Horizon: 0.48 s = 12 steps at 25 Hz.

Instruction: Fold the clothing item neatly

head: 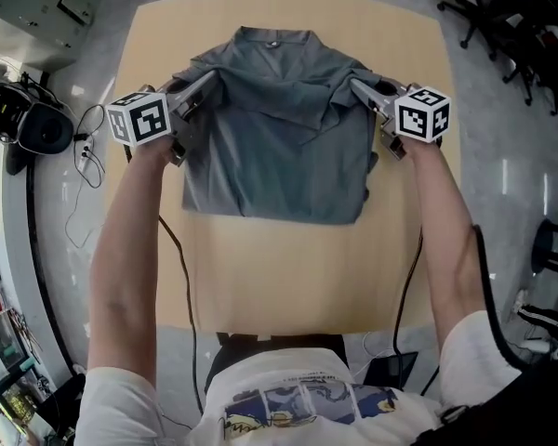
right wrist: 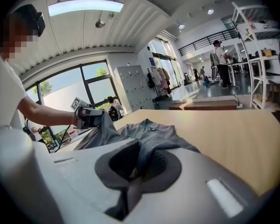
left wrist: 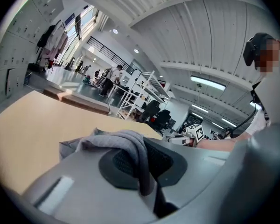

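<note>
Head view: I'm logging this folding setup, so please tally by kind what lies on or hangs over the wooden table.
Grey shirt: 1
Grippers: 2, the left gripper and the right gripper, each shut on the shirt
Total: 3

The grey fabric shirt point(head: 279, 147) lies on the far half of the light wooden table point(head: 288, 286), with its collar toward the far edge. The left gripper point(head: 203, 84) is at the shirt's far-left corner and the right gripper point(head: 358, 87) at its far-right corner. Each has a fold of the shirt pinched between its jaws. A black headset point(head: 28, 124) lies off the table to the left. Black office chairs point(head: 511, 17) stand beyond the table's far-right corner.
</note>
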Tool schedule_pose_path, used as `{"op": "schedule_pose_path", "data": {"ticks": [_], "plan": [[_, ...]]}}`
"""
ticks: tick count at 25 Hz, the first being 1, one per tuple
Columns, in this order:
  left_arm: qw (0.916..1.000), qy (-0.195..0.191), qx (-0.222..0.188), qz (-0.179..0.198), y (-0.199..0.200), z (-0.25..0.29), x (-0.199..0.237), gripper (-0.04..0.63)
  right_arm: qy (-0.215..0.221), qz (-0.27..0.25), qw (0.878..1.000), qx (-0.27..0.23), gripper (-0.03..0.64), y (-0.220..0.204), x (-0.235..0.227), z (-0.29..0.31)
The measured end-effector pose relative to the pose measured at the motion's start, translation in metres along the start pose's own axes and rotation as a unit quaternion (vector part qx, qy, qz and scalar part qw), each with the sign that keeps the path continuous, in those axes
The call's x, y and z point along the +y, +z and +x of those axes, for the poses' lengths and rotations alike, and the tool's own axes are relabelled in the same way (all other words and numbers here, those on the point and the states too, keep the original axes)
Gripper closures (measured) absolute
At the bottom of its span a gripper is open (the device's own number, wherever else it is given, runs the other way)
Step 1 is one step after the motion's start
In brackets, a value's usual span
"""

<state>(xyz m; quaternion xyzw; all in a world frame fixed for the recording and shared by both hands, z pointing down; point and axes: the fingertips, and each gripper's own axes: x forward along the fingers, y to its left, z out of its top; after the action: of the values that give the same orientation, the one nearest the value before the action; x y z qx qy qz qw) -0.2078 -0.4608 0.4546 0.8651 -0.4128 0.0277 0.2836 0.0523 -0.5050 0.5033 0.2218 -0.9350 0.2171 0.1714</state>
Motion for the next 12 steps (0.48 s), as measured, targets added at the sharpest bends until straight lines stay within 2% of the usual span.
{"op": "schedule_pose_path", "data": {"ticks": [4,7,8,10,12], "plan": [[0.9989,0.034,0.031,0.005,-0.018,0.017,0.027,0.571,-0.034,0.012,0.999,0.032,0.609,-0.025,-0.025,0.019],[0.9971,0.051,0.056,0.004,-0.031,0.024,0.041,0.553,-0.044,0.030,0.998,0.046,0.607,-0.037,-0.034,0.027],[0.9963,0.055,0.066,0.006,-0.035,0.027,0.045,0.525,-0.045,0.033,0.997,0.052,0.602,-0.039,-0.036,0.029],[0.9943,0.062,0.087,0.012,-0.042,0.032,0.049,0.418,-0.045,0.035,0.996,0.063,0.572,-0.043,-0.036,0.032],[0.9918,0.068,0.106,0.020,-0.049,0.035,0.050,0.364,-0.035,0.039,0.996,0.074,0.527,-0.047,-0.032,0.033]]}}
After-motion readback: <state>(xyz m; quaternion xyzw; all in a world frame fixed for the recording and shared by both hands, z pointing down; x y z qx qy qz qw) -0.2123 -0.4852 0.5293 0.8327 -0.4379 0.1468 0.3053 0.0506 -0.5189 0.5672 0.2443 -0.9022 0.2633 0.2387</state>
